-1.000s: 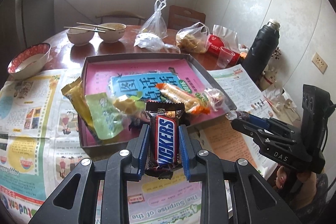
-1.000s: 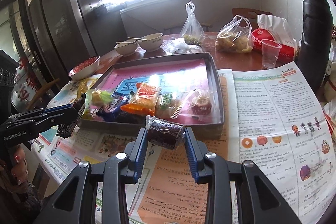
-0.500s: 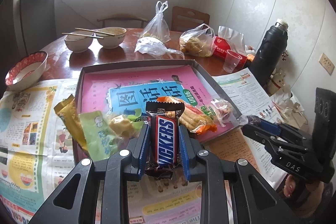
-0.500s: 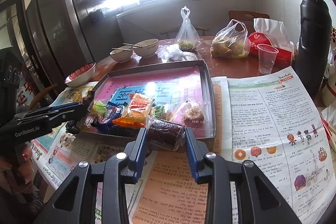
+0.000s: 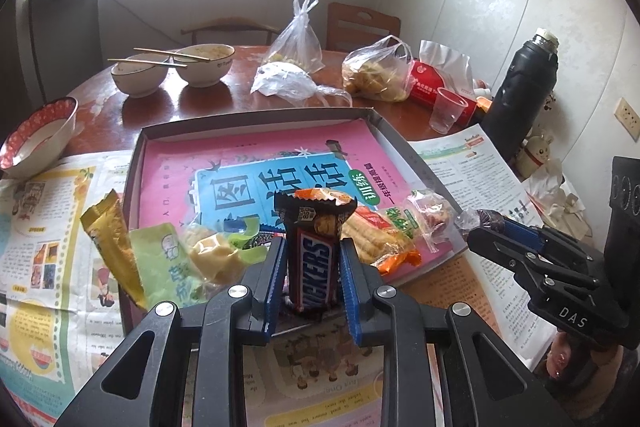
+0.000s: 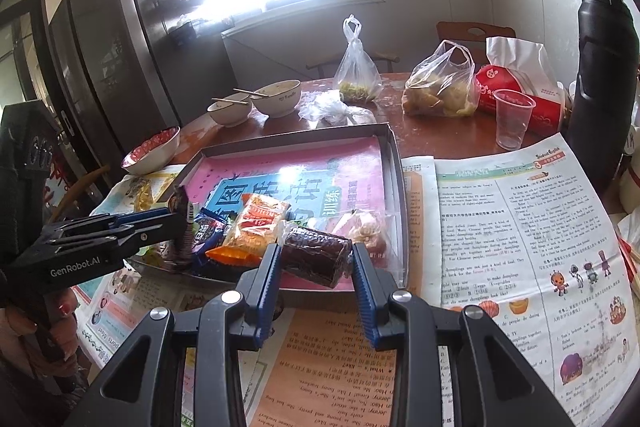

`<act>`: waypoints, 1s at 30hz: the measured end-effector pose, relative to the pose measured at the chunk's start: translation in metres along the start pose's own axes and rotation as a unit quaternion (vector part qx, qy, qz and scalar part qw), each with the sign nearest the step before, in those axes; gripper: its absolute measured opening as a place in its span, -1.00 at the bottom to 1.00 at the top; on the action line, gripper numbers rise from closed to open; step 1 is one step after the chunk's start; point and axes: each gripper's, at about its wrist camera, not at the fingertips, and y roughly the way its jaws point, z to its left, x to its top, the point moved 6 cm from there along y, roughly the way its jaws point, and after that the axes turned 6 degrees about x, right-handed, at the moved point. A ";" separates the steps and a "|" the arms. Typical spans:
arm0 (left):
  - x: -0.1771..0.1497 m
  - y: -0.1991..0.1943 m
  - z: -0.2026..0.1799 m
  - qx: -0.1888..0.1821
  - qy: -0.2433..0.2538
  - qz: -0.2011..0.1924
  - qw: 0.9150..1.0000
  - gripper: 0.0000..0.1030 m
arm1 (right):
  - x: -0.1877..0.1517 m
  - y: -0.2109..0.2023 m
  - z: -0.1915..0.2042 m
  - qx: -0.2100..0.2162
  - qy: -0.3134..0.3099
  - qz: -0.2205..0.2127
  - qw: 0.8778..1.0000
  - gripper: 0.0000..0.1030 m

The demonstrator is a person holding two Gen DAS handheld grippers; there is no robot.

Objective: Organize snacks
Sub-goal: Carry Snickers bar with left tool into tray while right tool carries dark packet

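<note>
Round wooden tabletop (image 5: 248, 103) by a bright window, newspapers (image 6: 520, 227) spread over the near side. On them sits a shallow grey tray (image 5: 132, 183) w/ a pink-and-blue book (image 5: 248, 167) lying flat inside. Along the tray's near edge: a gold packet (image 5: 110, 239), a pale green packet (image 5: 168, 267), an orange snack bag (image 6: 256, 223) and a clear-wrapped sweet (image 5: 430, 213), all crowded together.

Left gripper (image 5: 314, 275) fingers pinch a Snickers bar (image 5: 314, 259) upright, over the tray's near edge, right in front of that row of packets. Right gripper (image 6: 316, 263) fingers pinch a dark roll in clear wrap (image 6: 316, 257) sideways, over the tray's near right corner.

Further back: two bowls w/ chopsticks (image 5: 172, 69), a red-rimmed bowl (image 5: 38, 131) at left, tied plastic bags (image 5: 296, 39), a red tissue pack (image 6: 516, 91), a clear plastic cup (image 6: 512, 117), a black thermos (image 6: 604, 67) at right.

Vs a sec ago: both grips same; the Snickers bar sits further in over the snack row, tray looms closer in both views, roll now overlaps the tray corner rather than the paper.
</note>
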 end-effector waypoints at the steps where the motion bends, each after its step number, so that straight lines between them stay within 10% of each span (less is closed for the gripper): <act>1: 0.000 0.002 0.000 0.000 0.000 0.002 1.000 -0.49 | 0.000 0.001 -0.001 0.000 0.001 0.001 1.000 -0.31; 30: -0.001 0.023 0.009 0.012 -0.010 0.015 1.000 -0.65 | -0.009 0.026 -0.004 0.009 -0.003 0.030 1.000 -0.31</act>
